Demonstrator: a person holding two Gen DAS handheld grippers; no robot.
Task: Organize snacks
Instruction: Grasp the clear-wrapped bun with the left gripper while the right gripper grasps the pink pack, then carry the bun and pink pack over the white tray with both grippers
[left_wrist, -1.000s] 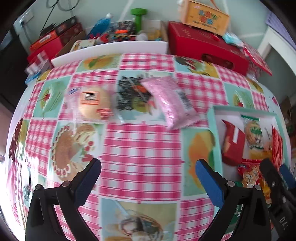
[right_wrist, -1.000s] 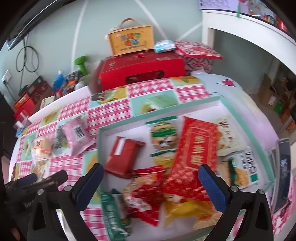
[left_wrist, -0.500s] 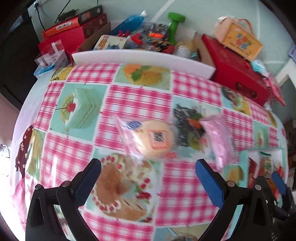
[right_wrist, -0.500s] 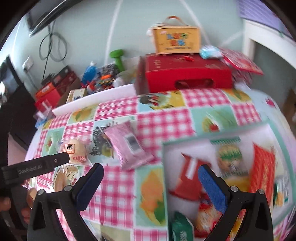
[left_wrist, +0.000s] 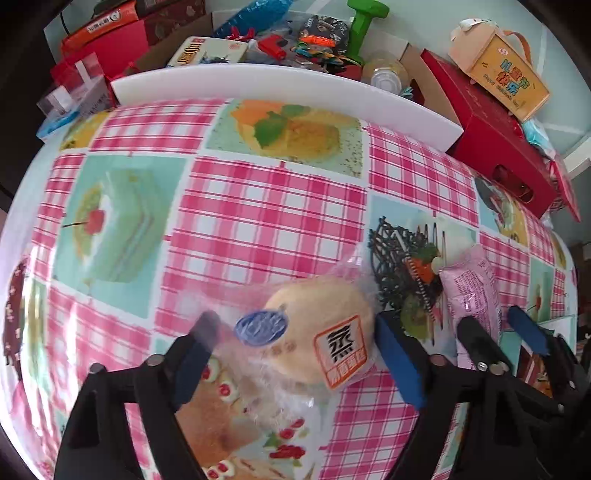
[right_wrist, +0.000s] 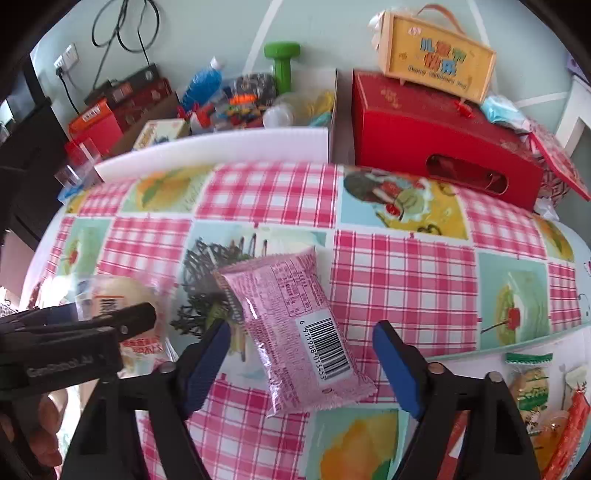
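Observation:
A round bun in a clear wrapper (left_wrist: 317, 328) lies on the checked tablecloth between the open fingers of my left gripper (left_wrist: 295, 354). A pink snack packet (right_wrist: 295, 325) with a barcode lies just right of it, between the open fingers of my right gripper (right_wrist: 301, 354). The packet also shows in the left wrist view (left_wrist: 476, 299), with the right gripper (left_wrist: 502, 336) over it. The bun (right_wrist: 122, 299) and the left gripper (right_wrist: 110, 325) show at the left of the right wrist view. Neither gripper has closed on anything.
A white tray with a teal rim (right_wrist: 517, 349) holding several snack packs sits at the right. A red gift box (right_wrist: 439, 144) with a yellow box (right_wrist: 436, 59) on top, a white board (left_wrist: 280, 88) and assorted clutter stand behind the table's far edge.
Both grippers have moved left, away from the tray, and come down close over the table. The left one now straddles the bun, the right one straddles the pink packet.

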